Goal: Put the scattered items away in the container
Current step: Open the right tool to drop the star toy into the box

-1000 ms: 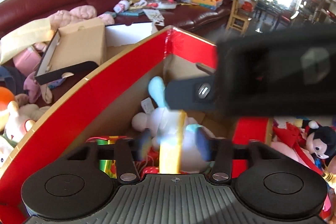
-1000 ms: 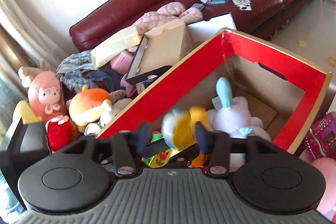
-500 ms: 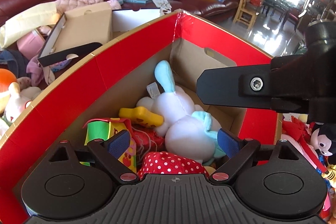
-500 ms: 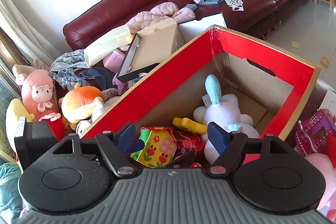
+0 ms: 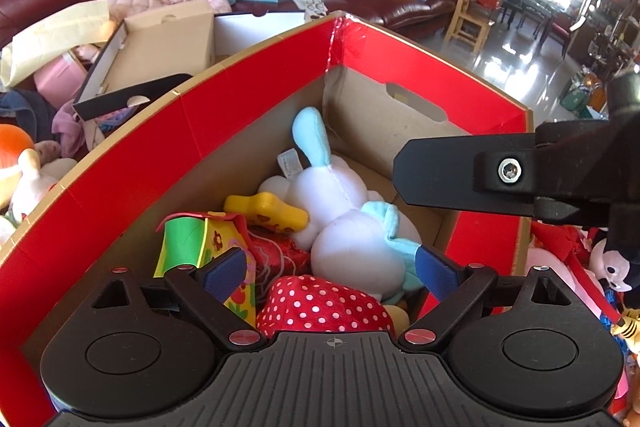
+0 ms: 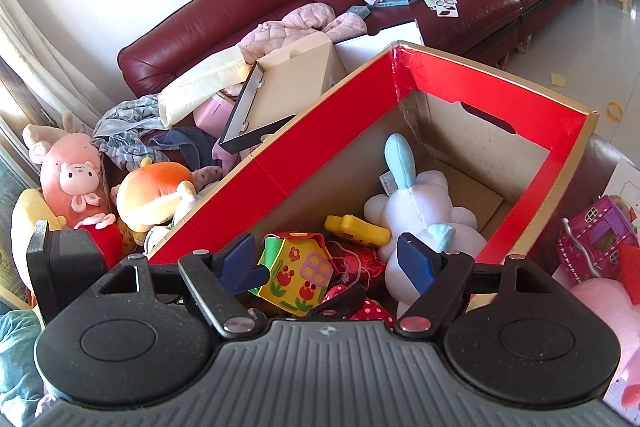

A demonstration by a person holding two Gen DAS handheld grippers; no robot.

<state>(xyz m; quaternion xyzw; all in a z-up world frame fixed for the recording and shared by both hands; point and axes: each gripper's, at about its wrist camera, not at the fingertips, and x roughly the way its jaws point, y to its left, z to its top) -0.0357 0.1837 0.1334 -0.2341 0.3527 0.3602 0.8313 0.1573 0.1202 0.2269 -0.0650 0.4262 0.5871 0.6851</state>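
Both my hand-held grippers, left (image 5: pixel 330 273) and right (image 6: pixel 330 263), have just been opening and hang empty over the red box (image 5: pixel 132 147); the yellow toy (image 5: pixel 266 211) lies inside beside the white plush (image 5: pixel 344 227), dropped clear.

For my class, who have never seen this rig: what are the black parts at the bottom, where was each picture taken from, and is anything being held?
No robot here: a person holds a two-finger gripper in each hand, each carrying a forward-looking fisheye camera. One picture looks along the left gripper, the other along the right gripper. The black shapes are the grippers' own bodies; the blue tips are their pads. Both hang over a red cardboard box holding a white plush, a yellow toy and a little toy house. Both grippers' jaws have just been opening and hold nothing. More plush toys lie outside.
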